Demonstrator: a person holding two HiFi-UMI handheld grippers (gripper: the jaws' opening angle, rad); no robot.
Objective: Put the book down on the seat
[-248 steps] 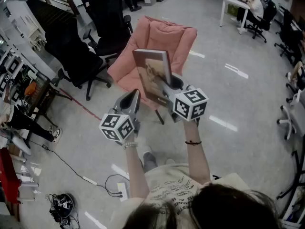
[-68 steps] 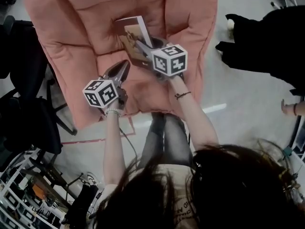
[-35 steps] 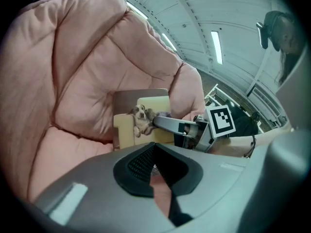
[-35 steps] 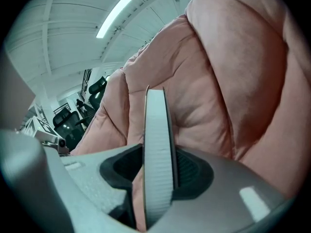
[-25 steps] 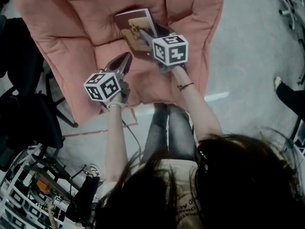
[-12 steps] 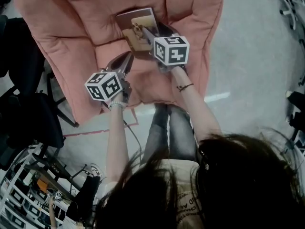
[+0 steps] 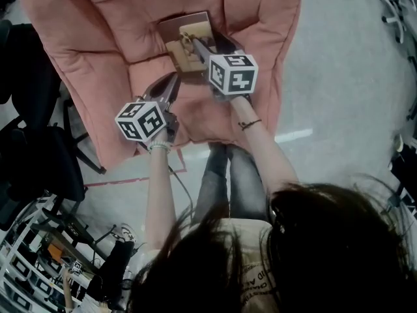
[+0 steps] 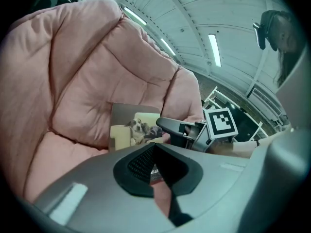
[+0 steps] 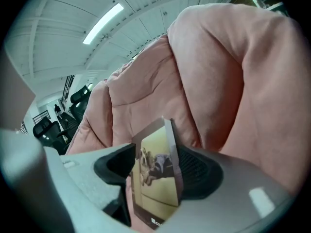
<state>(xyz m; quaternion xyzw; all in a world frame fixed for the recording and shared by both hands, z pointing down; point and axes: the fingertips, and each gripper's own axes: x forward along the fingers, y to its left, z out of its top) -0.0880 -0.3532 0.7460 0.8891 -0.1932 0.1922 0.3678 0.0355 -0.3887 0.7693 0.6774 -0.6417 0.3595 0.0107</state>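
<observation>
The book (image 7: 187, 39), with a dog picture on its cover, rests on the seat of the pink padded chair (image 7: 98, 38). My right gripper (image 7: 205, 43) is open around the book's near edge. In the right gripper view the book (image 9: 156, 178) stands between the jaws, and a gap shows beside the left pad. My left gripper (image 7: 171, 83) is shut and holds nothing. It hovers over the seat's front, just left of the book. The left gripper view shows the book (image 8: 127, 127) ahead with the right gripper (image 8: 180, 130) at its edge.
Pink cushioned sides (image 7: 260, 18) rise around the seat. A black office chair (image 7: 29, 155) stands to the left, and racks (image 7: 39, 253) fill the lower left. The grey floor (image 7: 345, 77) lies to the right. The person's legs (image 7: 225, 175) are against the chair's front.
The book has tipped from leaning to lying flatter on the seat, and the right gripper's jaws have spread off it. The left gripper has hardly moved.
</observation>
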